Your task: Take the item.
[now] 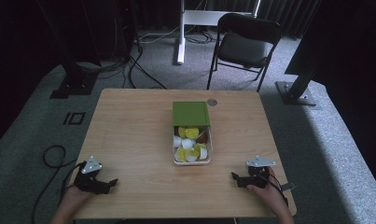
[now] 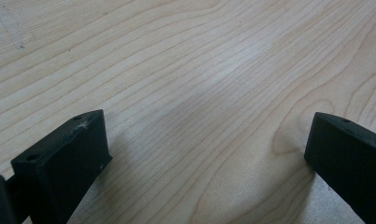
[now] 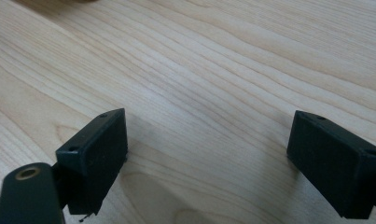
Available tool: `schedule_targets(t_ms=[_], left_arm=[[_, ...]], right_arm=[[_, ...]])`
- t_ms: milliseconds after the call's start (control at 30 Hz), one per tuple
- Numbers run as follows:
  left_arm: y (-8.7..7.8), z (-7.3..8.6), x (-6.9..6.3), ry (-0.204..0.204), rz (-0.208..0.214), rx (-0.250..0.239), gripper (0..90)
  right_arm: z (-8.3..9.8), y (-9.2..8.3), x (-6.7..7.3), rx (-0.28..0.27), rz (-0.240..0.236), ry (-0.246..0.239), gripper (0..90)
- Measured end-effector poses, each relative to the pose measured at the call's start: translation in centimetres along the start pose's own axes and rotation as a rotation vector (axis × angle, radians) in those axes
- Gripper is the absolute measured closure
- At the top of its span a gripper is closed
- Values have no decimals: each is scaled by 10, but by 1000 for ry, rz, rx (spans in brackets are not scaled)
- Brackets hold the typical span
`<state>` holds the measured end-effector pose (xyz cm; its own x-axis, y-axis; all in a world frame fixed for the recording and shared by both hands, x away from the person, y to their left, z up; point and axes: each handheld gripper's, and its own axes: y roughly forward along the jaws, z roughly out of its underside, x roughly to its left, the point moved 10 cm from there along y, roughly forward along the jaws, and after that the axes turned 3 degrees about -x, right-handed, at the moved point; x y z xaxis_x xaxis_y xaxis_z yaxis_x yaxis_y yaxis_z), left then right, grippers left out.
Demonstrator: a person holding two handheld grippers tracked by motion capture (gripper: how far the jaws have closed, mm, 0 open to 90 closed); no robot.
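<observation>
High view: I log a white box (image 1: 191, 161) of yellow and white pieces at mid-table (image 1: 129, 135), its green lid (image 1: 191, 113) just behind it touching the far rim; my left gripper (image 1: 112, 182) and right gripper (image 1: 234, 176) rest near the front edge, well apart from the box. Left gripper view: jaws spread wide over bare wood, holding nothing. Right gripper view: same, jaws wide, empty.

Black folding chair (image 1: 245, 44) beyond table (image 1: 129, 135) (white stand (image 1: 183, 28) beside).
</observation>
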<state>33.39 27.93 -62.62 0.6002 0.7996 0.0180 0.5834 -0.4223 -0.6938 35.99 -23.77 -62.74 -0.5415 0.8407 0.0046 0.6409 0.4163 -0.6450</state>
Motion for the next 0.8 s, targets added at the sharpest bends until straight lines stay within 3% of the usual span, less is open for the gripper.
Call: schedule_targets(t_ms=[500,800], left_arm=[[0,0,0,-1,0,-1,5],[0,0,0,0,0,0,5]], right_arm=[[-6,1,5,0,-26,10,122],[-31,-9,9,-57,-39,1,131]])
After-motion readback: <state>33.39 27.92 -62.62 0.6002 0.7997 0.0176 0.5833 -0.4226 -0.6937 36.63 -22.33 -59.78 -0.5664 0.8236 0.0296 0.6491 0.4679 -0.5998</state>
